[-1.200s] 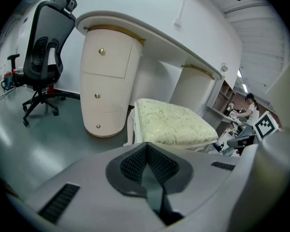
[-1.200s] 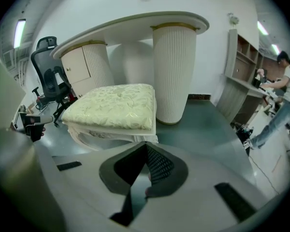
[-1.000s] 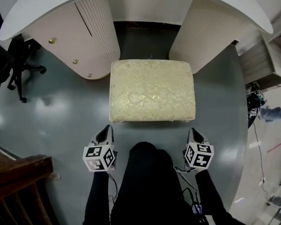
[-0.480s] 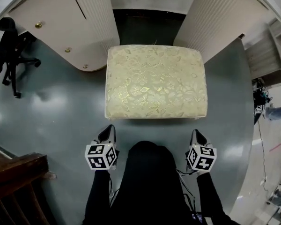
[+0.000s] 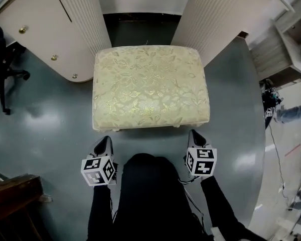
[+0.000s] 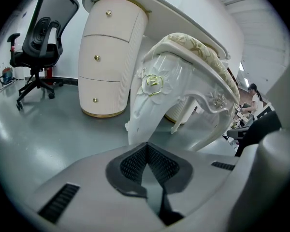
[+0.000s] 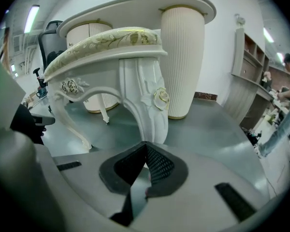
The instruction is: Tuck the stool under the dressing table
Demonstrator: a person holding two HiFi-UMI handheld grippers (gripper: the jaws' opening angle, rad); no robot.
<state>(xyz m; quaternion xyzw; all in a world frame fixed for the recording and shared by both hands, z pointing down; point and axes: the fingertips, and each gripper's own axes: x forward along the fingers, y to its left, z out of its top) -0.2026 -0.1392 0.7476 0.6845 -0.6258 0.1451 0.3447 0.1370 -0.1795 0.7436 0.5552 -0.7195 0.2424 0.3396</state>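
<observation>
Seen from above, a cream stool (image 5: 150, 87) with a gold floral cushion stands on a glossy grey floor (image 5: 45, 124) in front of a white dressing table (image 5: 80, 14).

The stool's far edge sits at the mouth of the kneehole, between the drawer pedestal (image 5: 37, 29) on the left and the ribbed pedestal (image 5: 218, 19) on the right. Most of the seat lies outside the kneehole. The far corners lie just beside both pedestals, with very little room at either side (the left corner looks the tighter one). Bare floor shows inside the kneehole beyond the far edge.

The left gripper (image 5: 104, 142) and right gripper (image 5: 194, 136) point at the stool's near edge, one by each front corner. In each gripper view the jaws are closed tip to tip with nothing between them. A carved white leg stands directly ahead of each: the front-left leg (image 6: 145, 105) and the front-right leg (image 7: 150, 105). Whether the tips touch the legs cannot be made out.

A black office chair (image 5: 0, 59) stands well apart at the left. Open floor lies on both sides of the stool.
</observation>
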